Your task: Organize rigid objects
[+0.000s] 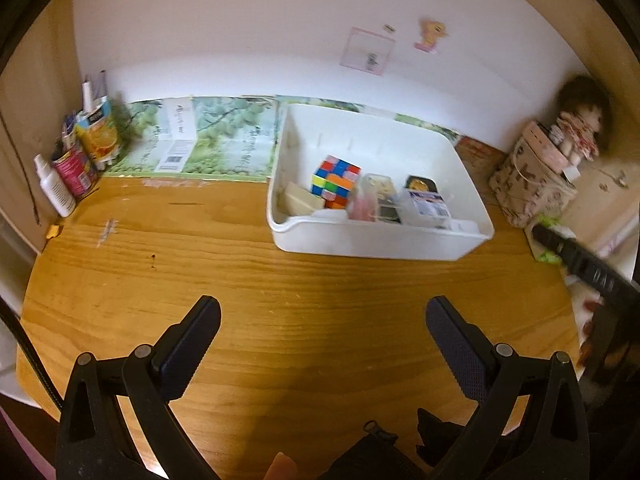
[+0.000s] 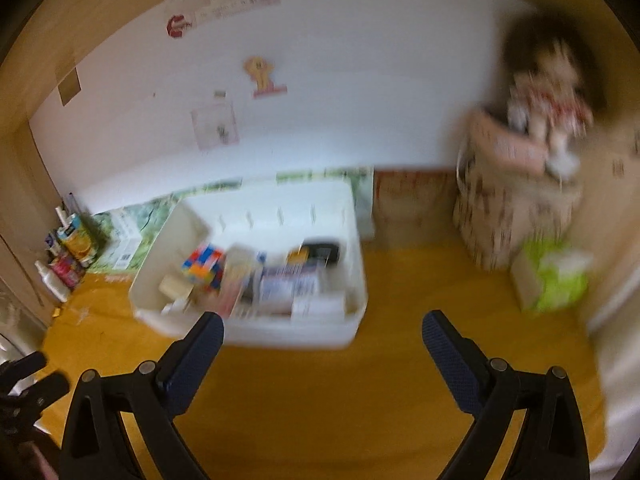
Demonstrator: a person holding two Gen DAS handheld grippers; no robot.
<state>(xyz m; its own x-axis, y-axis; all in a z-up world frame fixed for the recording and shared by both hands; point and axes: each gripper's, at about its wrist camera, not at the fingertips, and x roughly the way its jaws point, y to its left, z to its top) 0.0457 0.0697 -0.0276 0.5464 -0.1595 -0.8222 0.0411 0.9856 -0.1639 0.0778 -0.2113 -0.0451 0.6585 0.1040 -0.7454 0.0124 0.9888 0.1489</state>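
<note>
A white plastic bin (image 1: 376, 246) stands on the wooden desk (image 1: 240, 280). Inside it lie a multicoloured puzzle cube (image 1: 335, 181), a cream block (image 1: 302, 200), a pink-and-clear packet (image 1: 366, 200), a dark case (image 1: 420, 184) and a white box with blue print (image 1: 428, 208). My left gripper (image 1: 323, 320) is open and empty, above bare desk in front of the bin. My right gripper (image 2: 322, 334) is open and empty, near the front wall of the bin (image 2: 280, 336); that view is blurred. The cube (image 2: 204, 266) shows there too.
Cans (image 1: 86, 148), pens and a white bottle (image 1: 54, 186) crowd the back left corner. A printed box with a doll (image 1: 576, 124) on it stands at the right. A green tissue pack (image 2: 556, 280) lies beside it. A green printed sheet (image 1: 208, 140) lies along the wall.
</note>
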